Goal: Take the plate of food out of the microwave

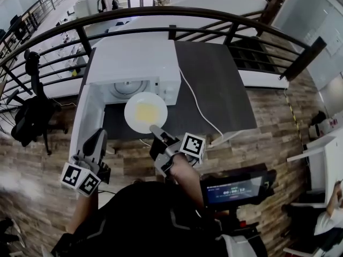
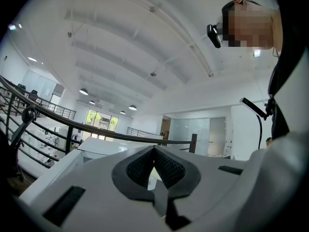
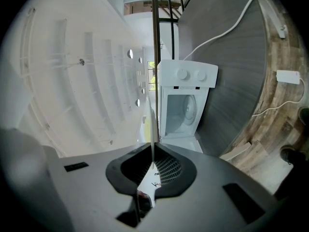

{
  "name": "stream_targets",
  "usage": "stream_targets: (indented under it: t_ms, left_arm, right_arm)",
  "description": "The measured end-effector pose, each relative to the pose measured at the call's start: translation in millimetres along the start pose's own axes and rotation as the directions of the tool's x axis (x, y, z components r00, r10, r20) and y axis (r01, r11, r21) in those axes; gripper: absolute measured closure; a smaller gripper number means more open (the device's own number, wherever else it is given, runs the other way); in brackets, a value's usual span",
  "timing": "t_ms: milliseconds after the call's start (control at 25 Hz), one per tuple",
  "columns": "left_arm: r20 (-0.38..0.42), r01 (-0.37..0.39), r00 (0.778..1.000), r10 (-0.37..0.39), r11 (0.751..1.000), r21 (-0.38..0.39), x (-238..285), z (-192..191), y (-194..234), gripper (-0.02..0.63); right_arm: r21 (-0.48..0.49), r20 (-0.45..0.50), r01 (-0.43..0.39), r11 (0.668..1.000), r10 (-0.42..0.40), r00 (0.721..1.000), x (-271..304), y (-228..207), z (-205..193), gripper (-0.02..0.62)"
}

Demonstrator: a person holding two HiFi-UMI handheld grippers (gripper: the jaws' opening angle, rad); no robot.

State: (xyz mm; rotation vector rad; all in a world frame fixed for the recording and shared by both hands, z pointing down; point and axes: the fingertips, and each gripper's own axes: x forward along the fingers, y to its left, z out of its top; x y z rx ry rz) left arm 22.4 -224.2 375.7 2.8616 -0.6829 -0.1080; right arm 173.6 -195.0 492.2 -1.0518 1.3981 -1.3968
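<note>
A white plate [image 1: 146, 112] with yellow food hangs just in front of the open white microwave [image 1: 136, 63], above the dark table [image 1: 220, 84]. My right gripper [image 1: 156, 129] is shut on the plate's near rim. In the right gripper view the plate [image 3: 155, 81] shows edge-on as a thin line running from the top down into the closed jaws of my right gripper [image 3: 153, 153], with the empty microwave [image 3: 186, 86] cavity beyond. My left gripper [image 1: 98, 139] is low at the left, beside the open microwave door [image 1: 86, 116], apart from the plate. The left gripper [image 2: 154, 150] is shut, holding nothing.
A white cable [image 1: 199, 110] runs from the microwave across the table to the floor. A curved dark railing [image 1: 161, 12] stands behind the table. A black office chair [image 1: 32, 111] is at the left. The wooden floor [image 1: 268, 122] surrounds the table.
</note>
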Motion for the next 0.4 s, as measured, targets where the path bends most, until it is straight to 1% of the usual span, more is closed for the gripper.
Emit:
stream_targets:
  t_ms: [400]
  left_arm:
    - [-0.005,0.009,1.000,-0.009,1.000,-0.010,5.1,-4.2,-3.6,0.604]
  right_arm:
    - [-0.016,0.001,0.013,1.000,-0.013,1.000,-3.6,1.1,9.7,0.581]
